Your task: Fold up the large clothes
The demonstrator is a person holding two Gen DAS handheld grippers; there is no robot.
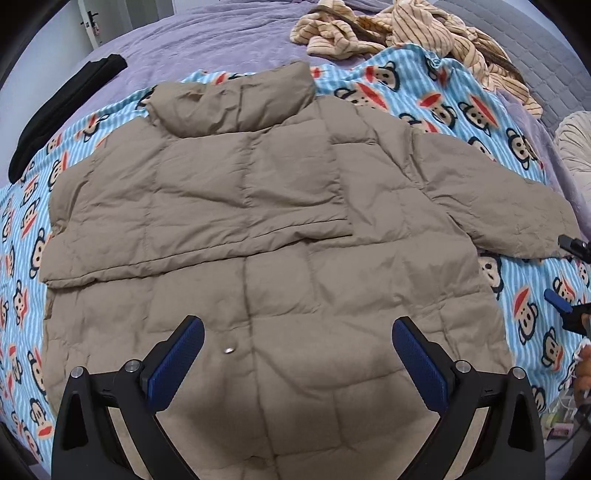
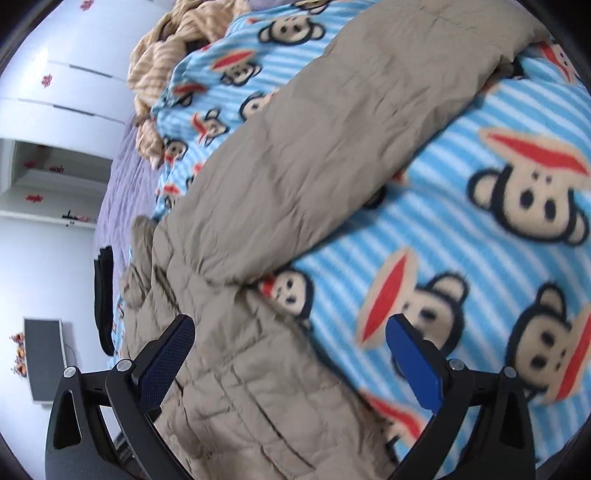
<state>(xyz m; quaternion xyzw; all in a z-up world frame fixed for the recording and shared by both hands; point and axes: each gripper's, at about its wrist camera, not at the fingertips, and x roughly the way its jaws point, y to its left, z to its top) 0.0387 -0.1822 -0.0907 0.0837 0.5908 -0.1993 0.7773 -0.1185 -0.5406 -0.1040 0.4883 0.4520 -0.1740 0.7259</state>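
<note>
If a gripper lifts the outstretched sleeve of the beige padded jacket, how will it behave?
The sleeve will probably droop, since its fabric is soft and wrinkled. Its puffy quilting suggests lightness for its size. The jacket may drag along the monkey-print blanket.

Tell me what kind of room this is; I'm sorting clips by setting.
Most likely a bedroom. A tan puffer jacket lies spread on a monkey-print fleece blanket over a purple quilted bedspread, and the right wrist view shows white wardrobe-style cabinets and a wall-mounted screen.
</note>
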